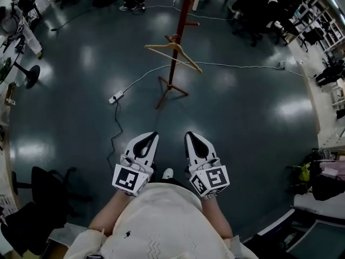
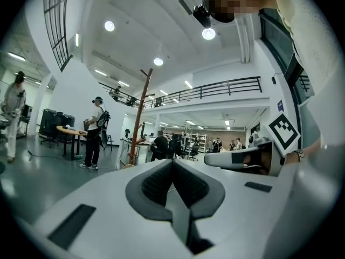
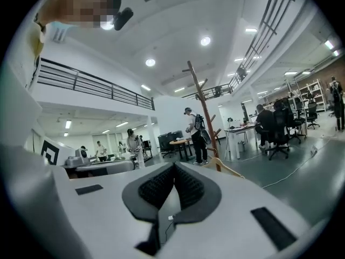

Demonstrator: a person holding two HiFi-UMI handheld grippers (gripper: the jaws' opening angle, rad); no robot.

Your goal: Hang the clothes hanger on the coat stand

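Note:
A wooden clothes hanger (image 1: 173, 54) hangs on a peg of the red-brown coat stand (image 1: 173, 63) in the middle of the floor, well ahead of me. The stand's pole (image 2: 139, 117) rises beyond the left gripper, and the pole (image 3: 203, 115) shows in the right gripper view with a bit of the hanger (image 3: 229, 169) at its foot. My left gripper (image 1: 150, 137) and right gripper (image 1: 191, 136) are held close to my body, side by side, both shut and holding nothing.
A white cable with a power strip (image 1: 116, 97) runs across the dark floor left of the stand. Office chairs (image 1: 46, 190) stand at the lower left, desks and chairs (image 1: 285, 9) at the upper right. People stand at the far desks (image 2: 95, 133).

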